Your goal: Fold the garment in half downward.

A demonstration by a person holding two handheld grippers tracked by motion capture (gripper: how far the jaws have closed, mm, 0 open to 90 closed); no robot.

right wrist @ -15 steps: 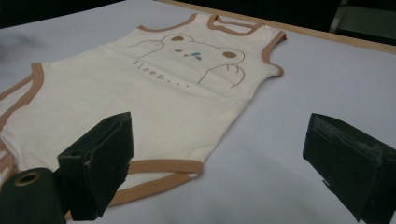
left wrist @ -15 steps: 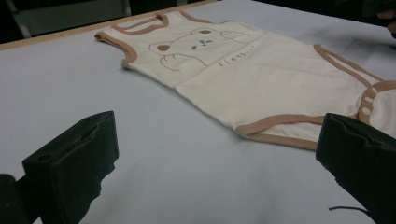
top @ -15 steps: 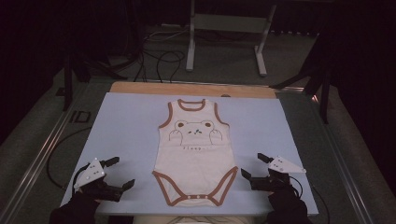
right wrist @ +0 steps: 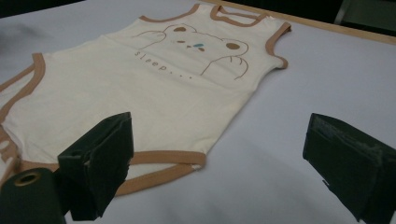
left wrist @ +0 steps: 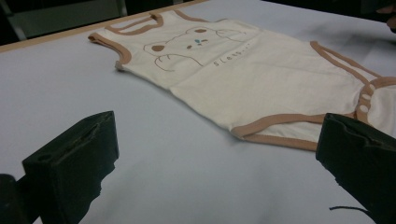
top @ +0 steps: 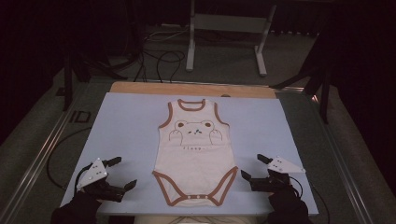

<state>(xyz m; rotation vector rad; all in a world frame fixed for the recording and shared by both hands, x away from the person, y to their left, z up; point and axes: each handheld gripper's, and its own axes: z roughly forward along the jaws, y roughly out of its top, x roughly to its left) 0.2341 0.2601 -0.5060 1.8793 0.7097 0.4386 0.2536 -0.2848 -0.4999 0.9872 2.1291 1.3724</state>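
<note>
Currently the bodysuit (top: pixel 195 154) lies flat and face up in the middle of the surface (top: pixel 116 121), neck toward the far edge, snap end toward the person. Left tongs (top: pixel 119 173) sit just off its lower left corner, right tongs (top: pixel 254 166) just off its lower right corner. Both are released, jaws wide, nothing between them, not touching the cloth.

Risks, as judged from this layout:
- Fabric is thin and lies tight to the surface. A jaw coming in too high would slide over the hem; too low, it would push the hem ahead and bunch it.
- Pinching one layer alone would let front and back part when lifted.
- Uneven pull from the two sides would skew the garment and crease the bear print (top: pixel 194 130).
- Snap flap (top: pixel 196 198) sits near the near edge; a tug toward the person could drag it off.

Hard to make out:
- Room behind is dark; stand legs (top: pixel 189 42) are cut off at the top.
- Hands are dark against the lower frame edge.
- Whether the snaps are fastened cannot be told.
</note>
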